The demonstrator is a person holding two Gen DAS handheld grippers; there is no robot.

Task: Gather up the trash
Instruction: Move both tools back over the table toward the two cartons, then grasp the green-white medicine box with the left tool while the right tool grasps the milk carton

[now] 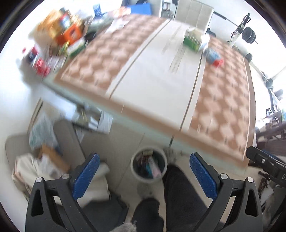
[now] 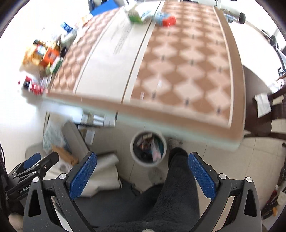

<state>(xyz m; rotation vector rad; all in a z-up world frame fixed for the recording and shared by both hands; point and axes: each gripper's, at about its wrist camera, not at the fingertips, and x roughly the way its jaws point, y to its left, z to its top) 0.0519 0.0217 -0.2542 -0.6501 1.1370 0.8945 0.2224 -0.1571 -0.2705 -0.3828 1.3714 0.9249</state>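
A round white bin [image 1: 148,165] [image 2: 148,149] stands on the floor below the table's near edge, with several wrappers inside. My left gripper [image 1: 143,172] is open above it, nothing between its blue pads. My right gripper [image 2: 142,171] is open too and empty. On the far side of the checkered table [image 1: 178,80] [image 2: 187,62] lie a green and white carton [image 1: 194,40] [image 2: 137,15] and a red and blue packet [image 1: 214,58] [image 2: 165,18]. Both views are blurred.
A pile of snack boxes [image 1: 60,35] [image 2: 42,55] fills the table's far left. A beige chair [image 1: 44,142] holding bags and a cardboard box stands left of the bin. A person's dark trouser legs [image 1: 178,196] [image 2: 169,196] are beside the bin. A dark chair [image 2: 264,114] stands right.
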